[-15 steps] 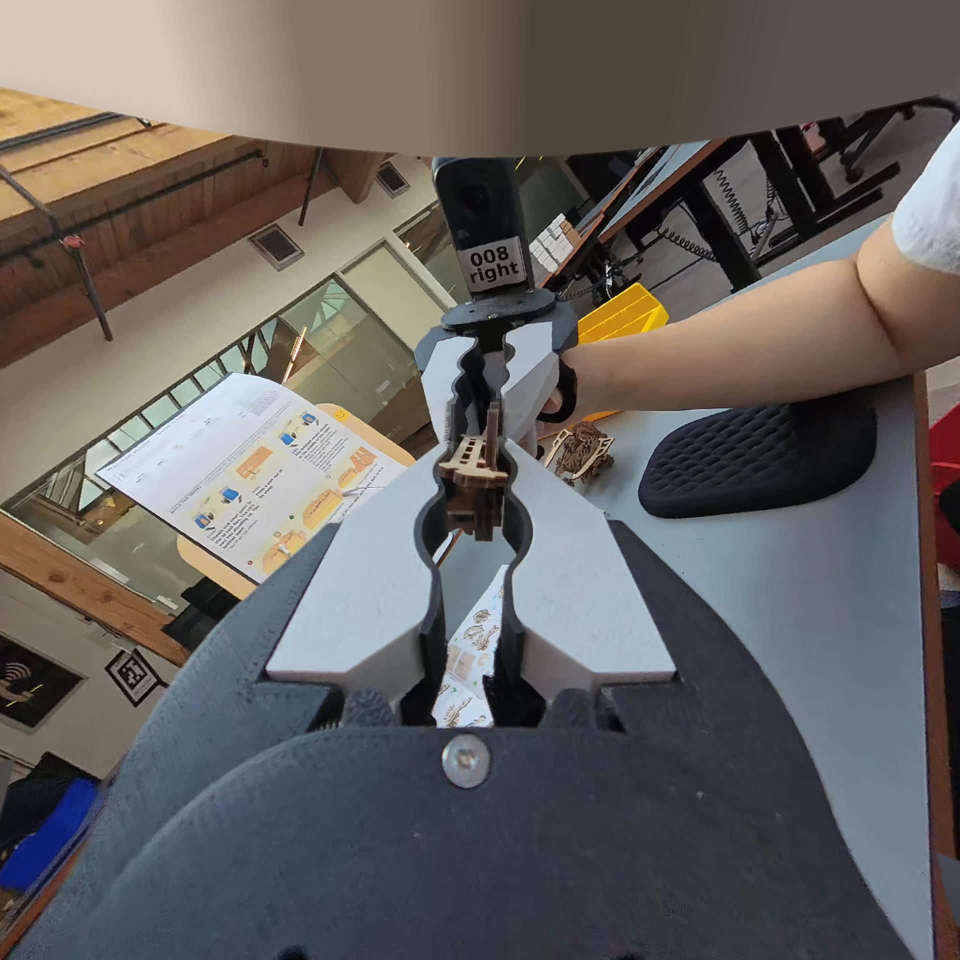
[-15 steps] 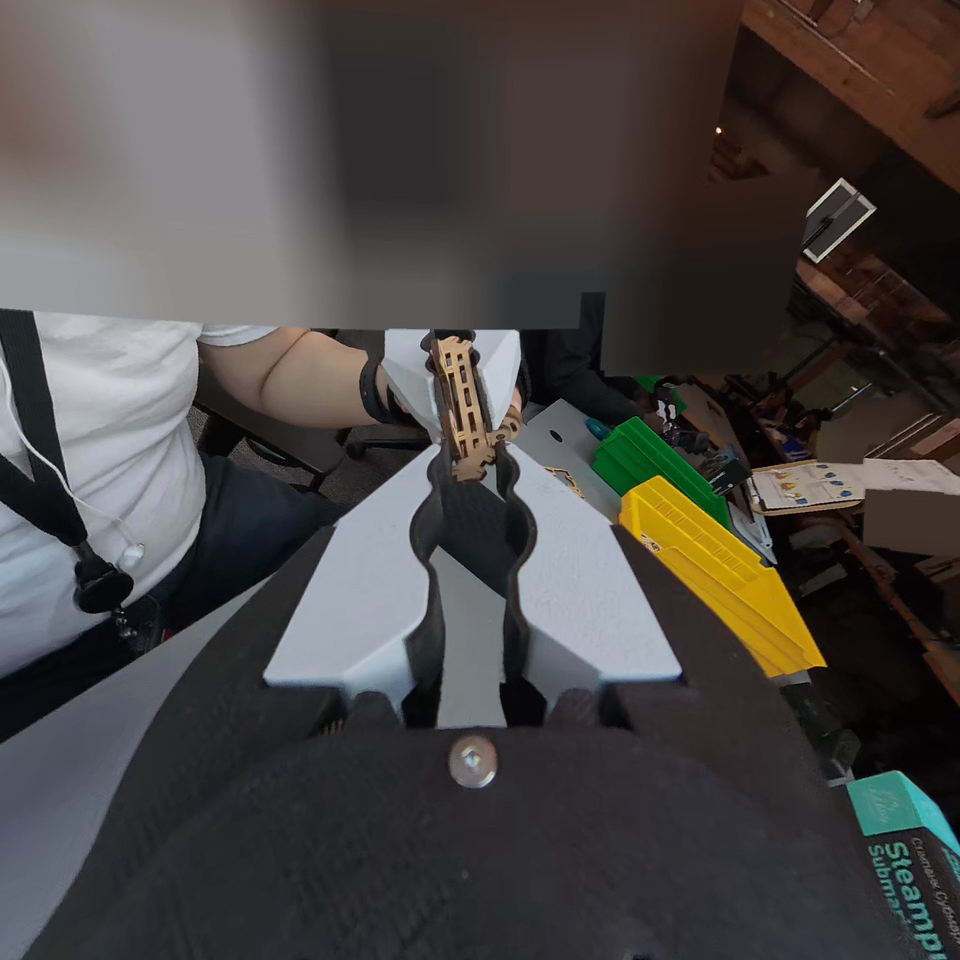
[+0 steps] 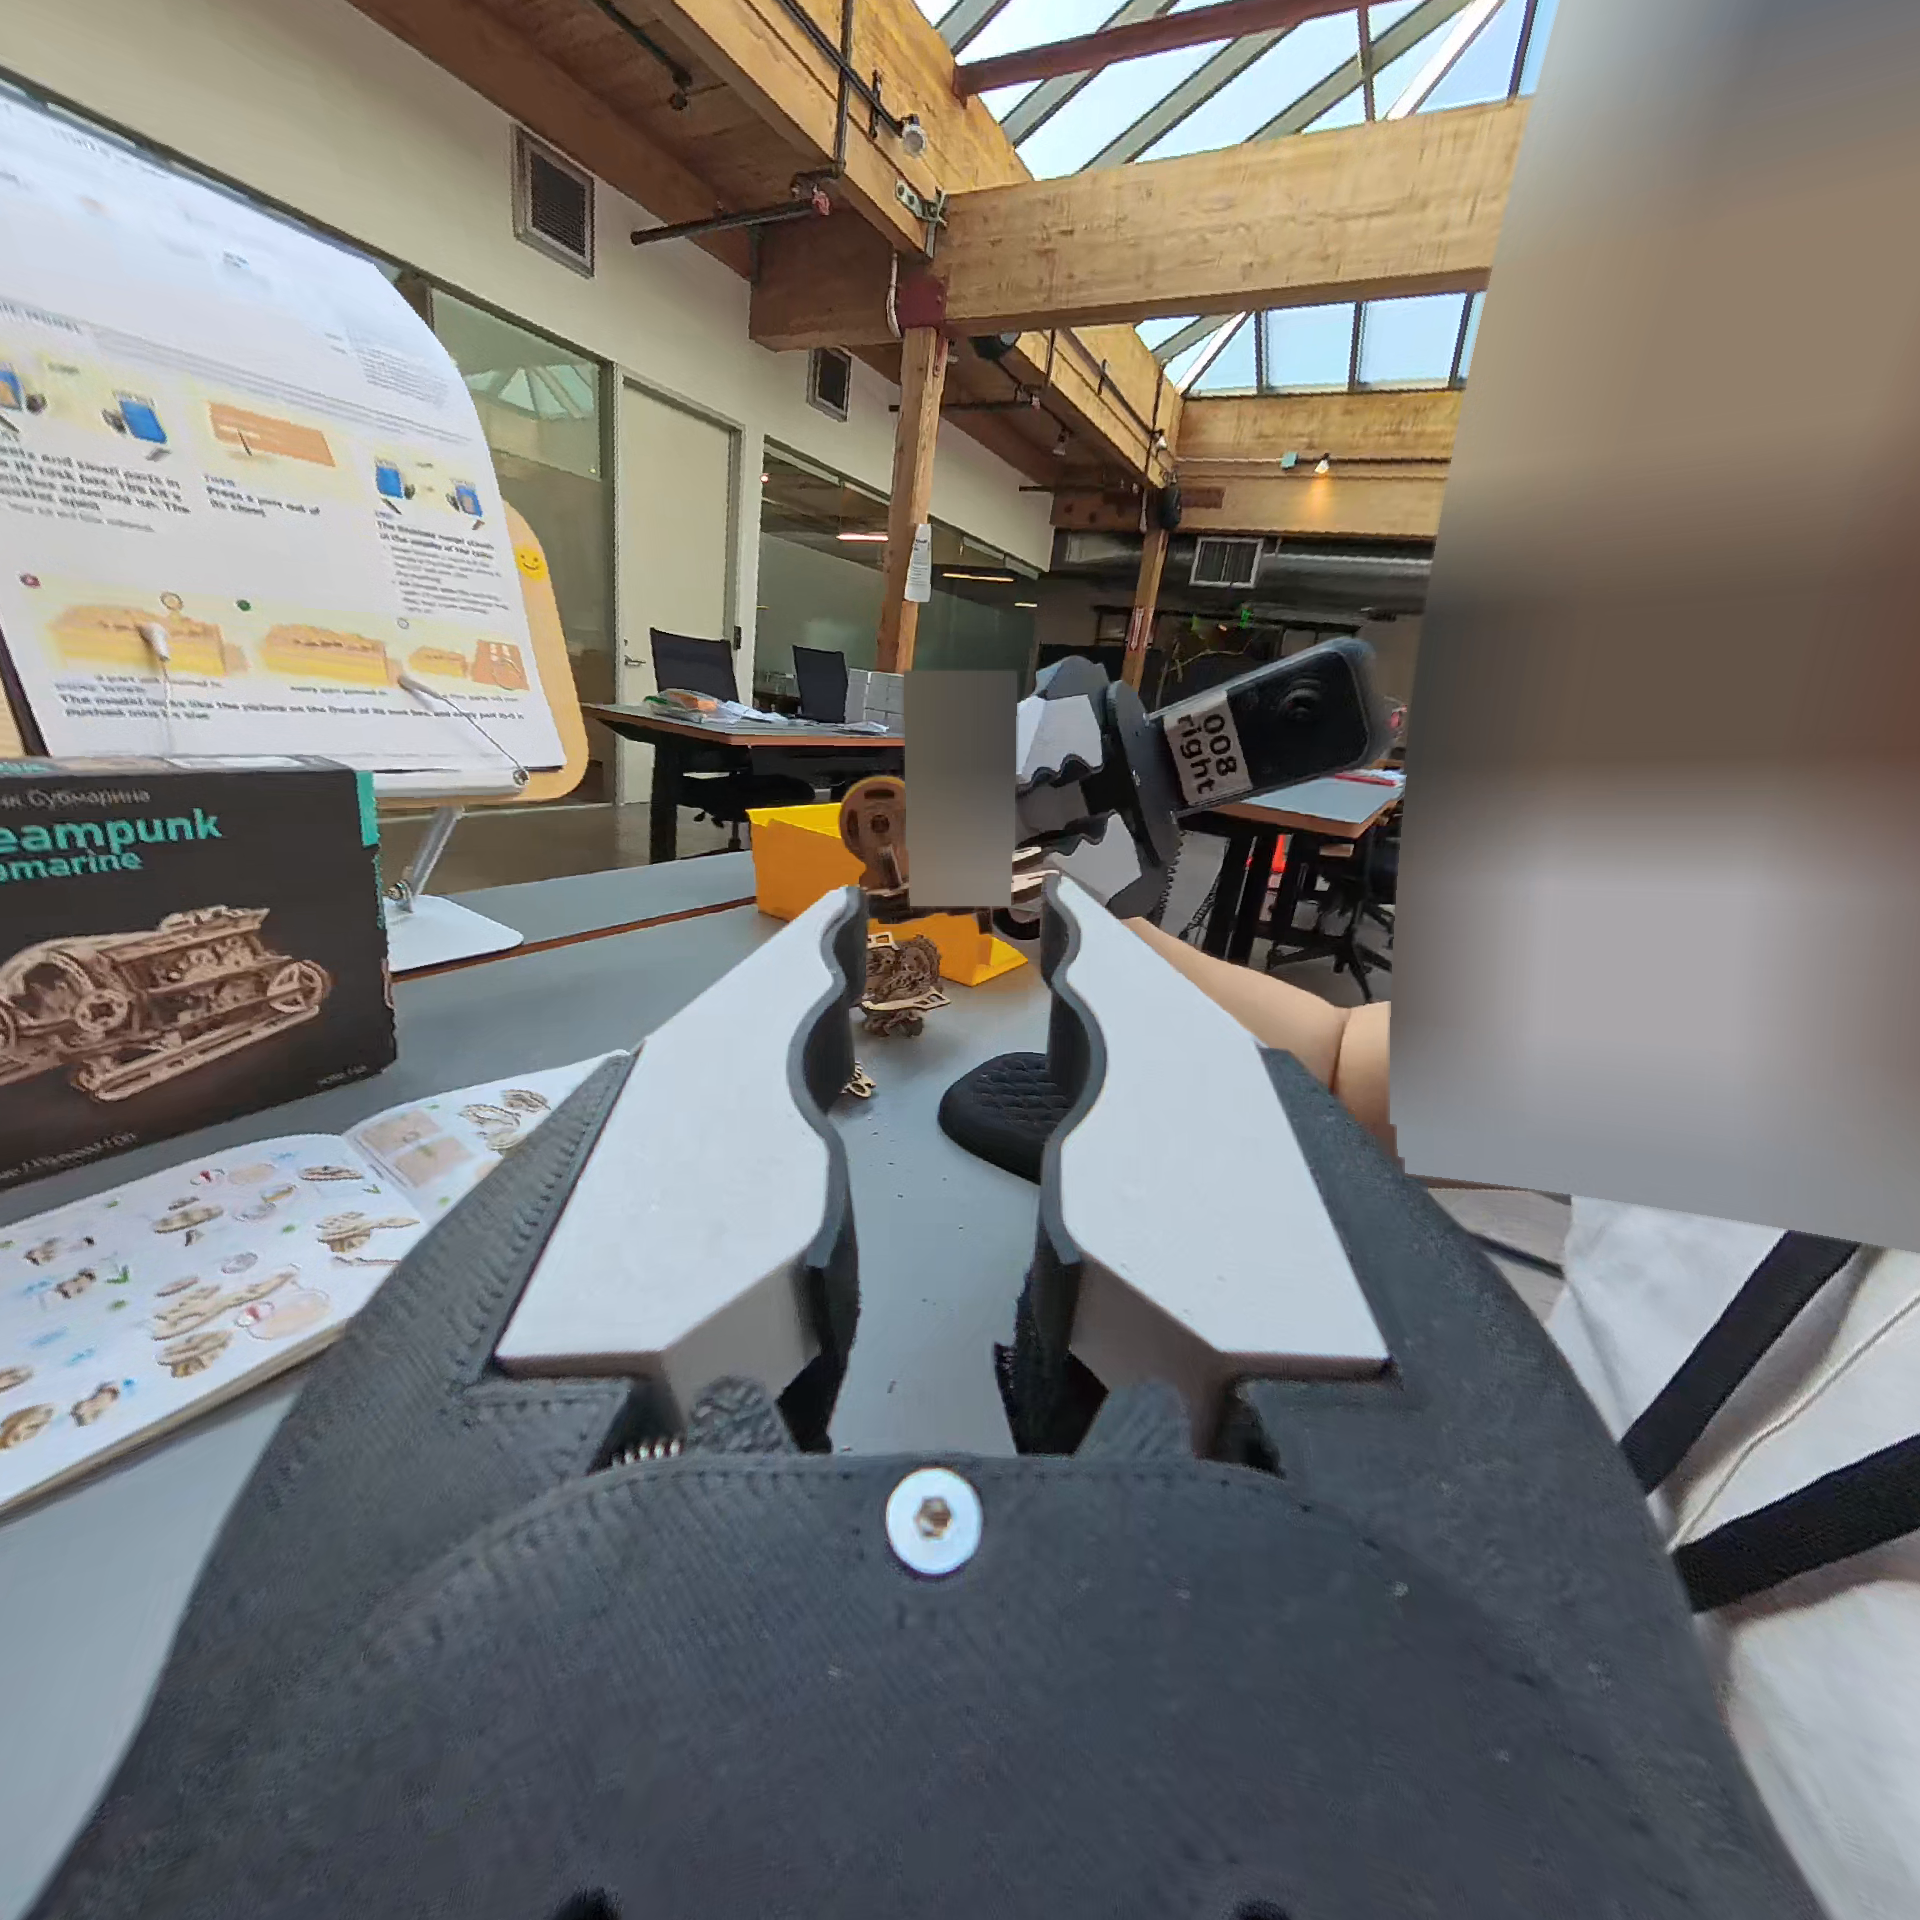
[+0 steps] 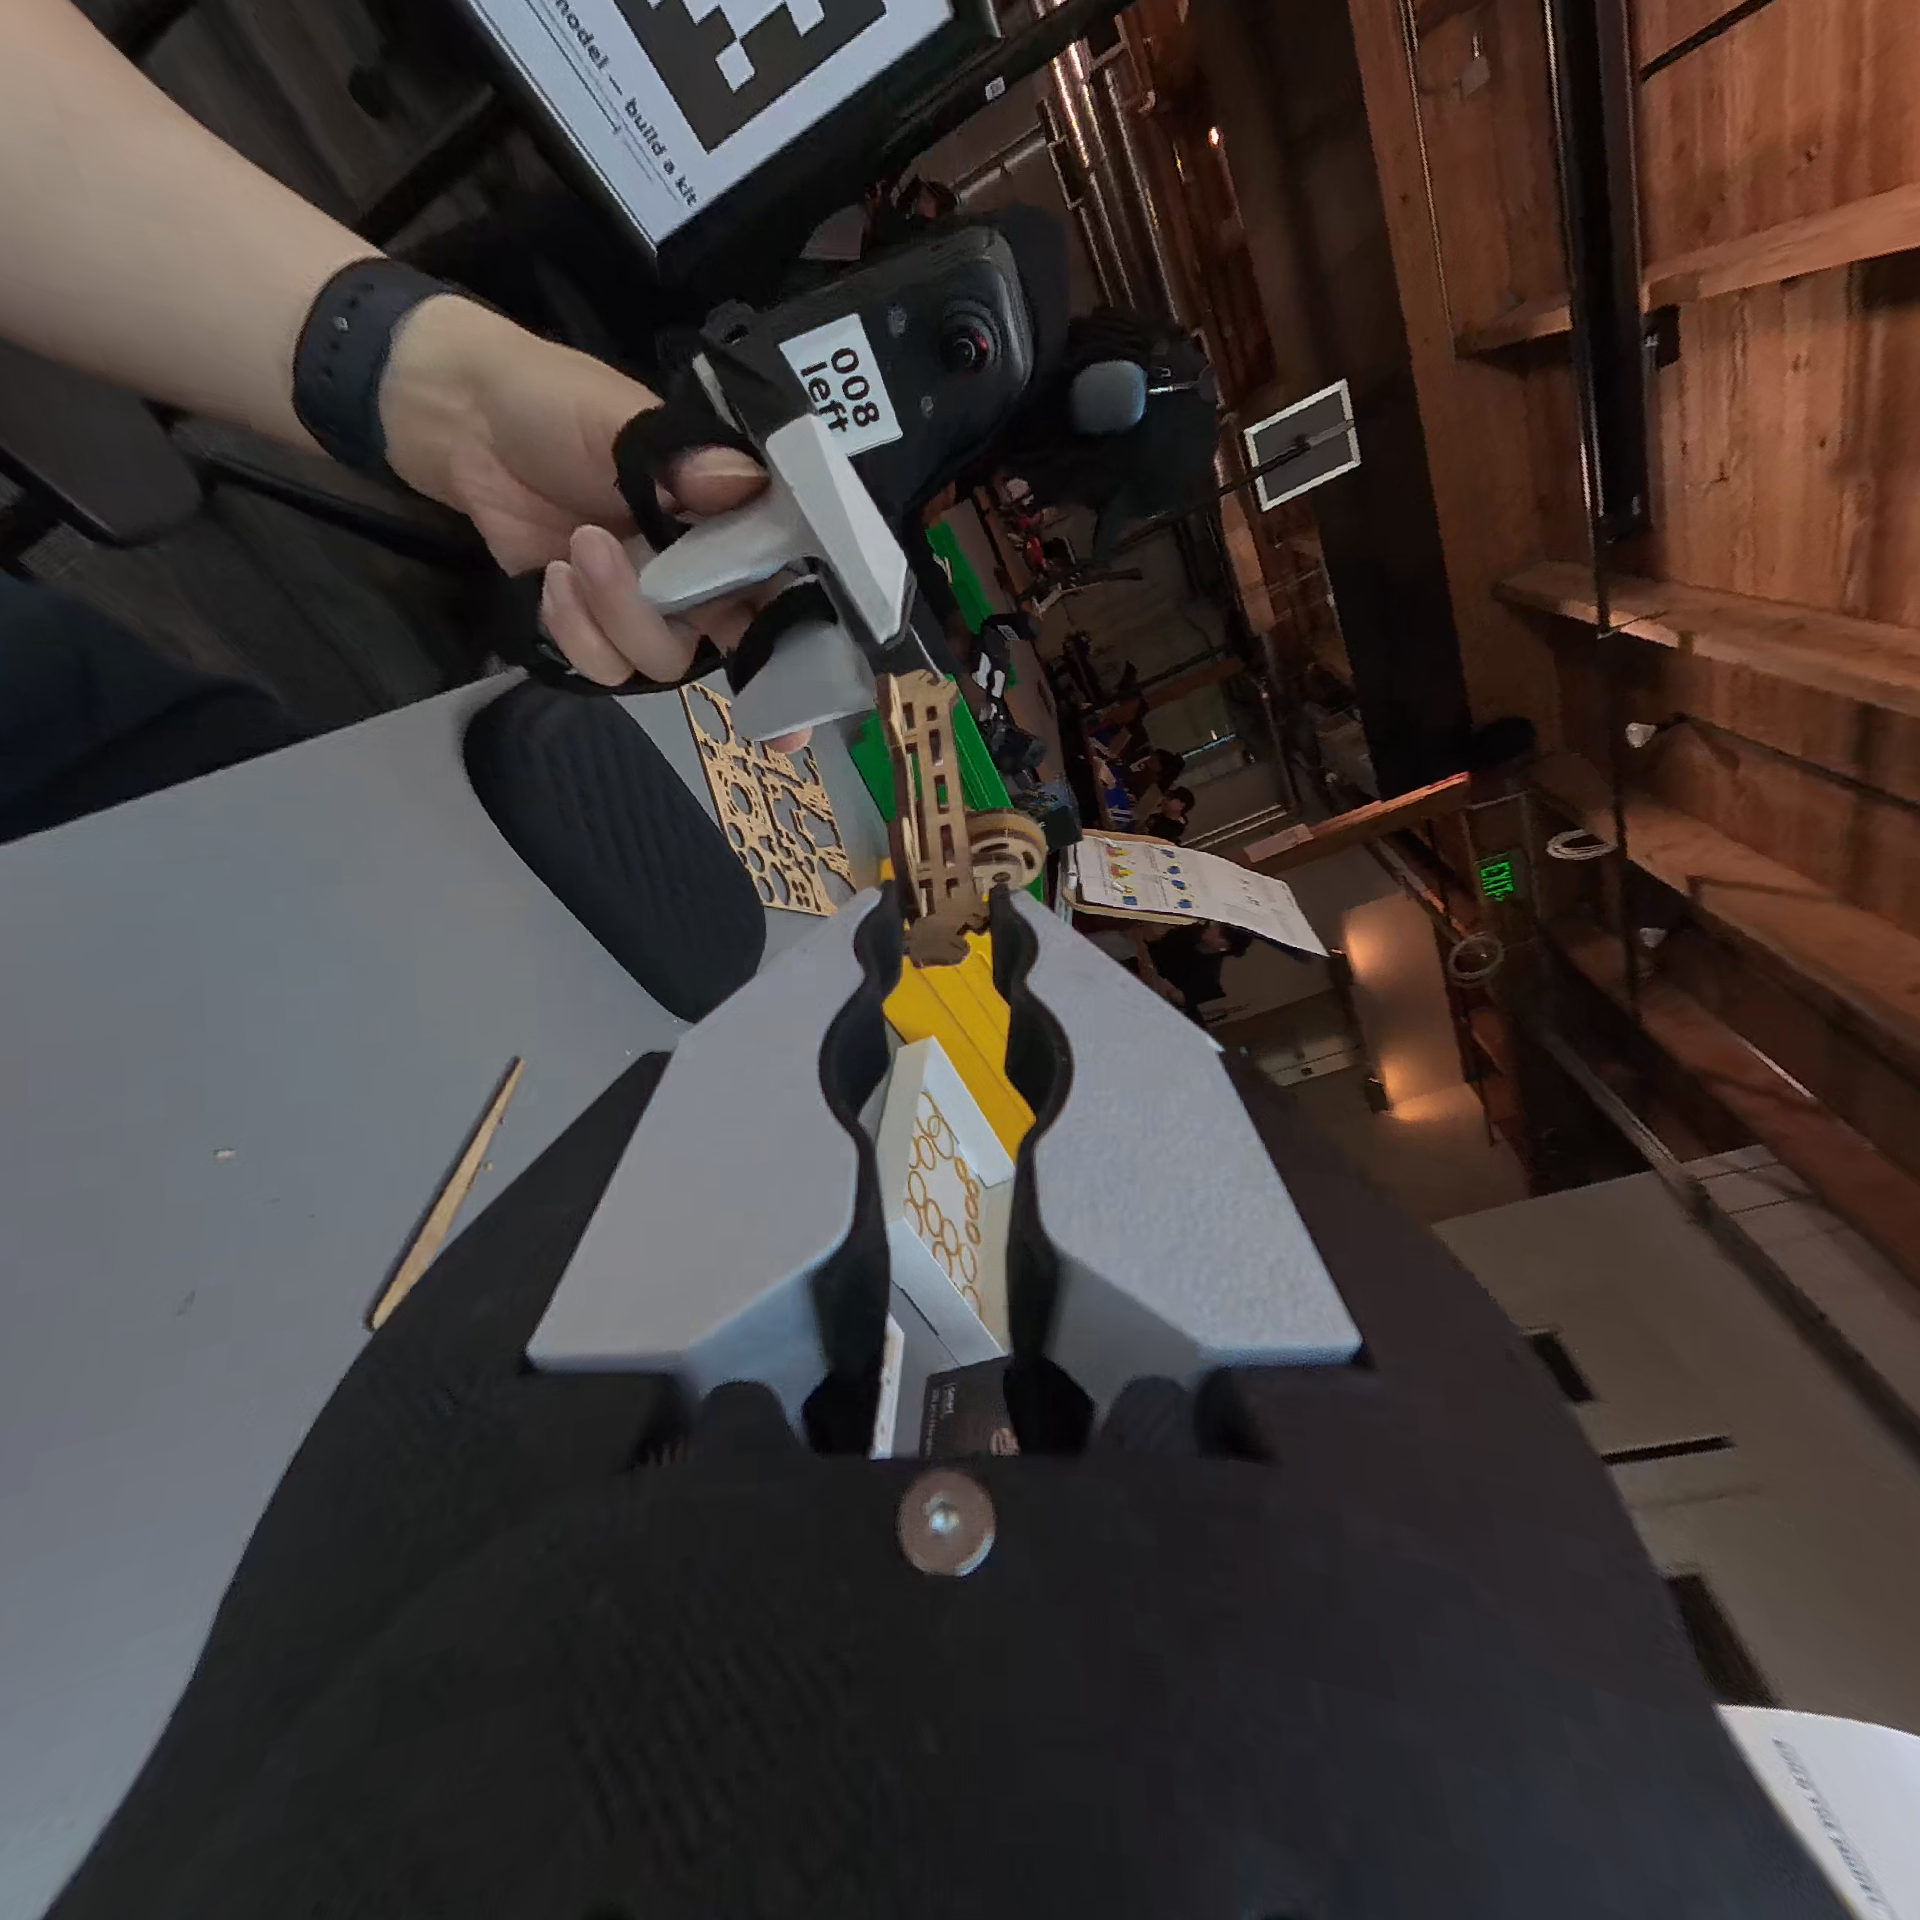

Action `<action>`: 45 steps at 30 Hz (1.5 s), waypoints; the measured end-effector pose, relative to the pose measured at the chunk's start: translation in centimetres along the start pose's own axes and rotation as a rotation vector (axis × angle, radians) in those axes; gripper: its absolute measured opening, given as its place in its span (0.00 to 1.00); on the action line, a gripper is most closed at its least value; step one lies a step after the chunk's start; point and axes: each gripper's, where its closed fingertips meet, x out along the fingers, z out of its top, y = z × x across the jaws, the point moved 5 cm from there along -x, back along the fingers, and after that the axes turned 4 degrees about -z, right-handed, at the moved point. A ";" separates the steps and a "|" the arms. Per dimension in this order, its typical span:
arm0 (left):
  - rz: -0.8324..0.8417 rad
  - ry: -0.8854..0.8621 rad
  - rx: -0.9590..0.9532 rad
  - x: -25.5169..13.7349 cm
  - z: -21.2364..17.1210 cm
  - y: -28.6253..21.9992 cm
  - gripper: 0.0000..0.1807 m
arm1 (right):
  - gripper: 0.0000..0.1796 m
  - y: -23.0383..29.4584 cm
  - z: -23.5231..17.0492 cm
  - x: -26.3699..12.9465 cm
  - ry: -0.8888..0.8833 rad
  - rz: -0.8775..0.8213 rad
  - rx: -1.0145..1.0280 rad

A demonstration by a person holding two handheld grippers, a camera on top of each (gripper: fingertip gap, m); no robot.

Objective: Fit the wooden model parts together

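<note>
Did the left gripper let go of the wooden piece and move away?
Yes. The left gripper now stands open and empty, back from the wooden piece, which the right gripper holds above the grey table.

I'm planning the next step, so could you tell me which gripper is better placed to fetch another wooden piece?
Left. The left gripper is open and empty, while the right gripper is shut on the slotted wooden frame.

Bare tabletop beside black pad

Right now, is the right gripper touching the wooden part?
Touching. The right wrist view shows the right gripper with its jaws pinching the wooden part at its lower end.
</note>
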 end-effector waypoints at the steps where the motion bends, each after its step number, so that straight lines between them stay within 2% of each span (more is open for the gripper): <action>1: 0.003 0.001 -0.039 -0.3 -0.3 0.2 0.17 | 0.09 0.2 0.1 0.2 0.010 -0.016 -0.050; 6: -0.018 -0.005 -0.191 -1.0 -1.1 0.4 0.16 | 0.09 1.1 -0.2 0.9 0.071 -0.053 -0.185; 14: -0.117 -0.097 -0.439 0.2 -2.4 0.5 0.13 | 0.09 1.9 0.3 1.2 0.101 -0.174 -0.450; 20: -0.122 -0.142 -0.413 0.5 -2.1 0.6 0.05 | 0.09 2.5 0.7 1.5 0.119 -0.281 -0.676; 25: -0.024 -0.114 -0.298 0.0 -1.8 0.9 0.00 | 0.11 3.0 0.2 1.8 0.115 -0.265 -0.650; 28: 0.083 -0.099 -0.147 -0.5 -1.4 1.3 0.00 | 0.15 2.6 -0.4 2.1 0.136 -0.274 -0.582; 31: 0.242 -0.073 0.168 -1.3 -0.6 1.3 0.00 | 0.15 1.9 -1.0 1.7 0.131 -0.259 -0.460; 35: 0.598 0.123 0.917 -1.6 -0.1 0.5 0.00 | 0.15 1.0 -2.1 1.2 0.120 -0.270 -0.316; 37: 0.702 0.247 1.260 -0.9 -0.6 0.0 0.00 | 0.14 1.0 -2.4 1.2 0.121 -0.272 -0.289; 38: 0.724 0.289 1.373 -0.4 -1.0 -0.1 0.00 | 0.14 1.1 -2.5 1.3 0.121 -0.270 -0.286; 40: 0.727 0.345 1.453 0.3 -1.8 -0.2 0.00 | 0.13 1.5 -2.5 1.5 0.118 -0.262 -0.291; 45: 0.753 0.344 1.495 0.9 -1.9 -0.6 0.00 | 0.10 2.1 -1.8 1.6 0.077 -0.259 -0.298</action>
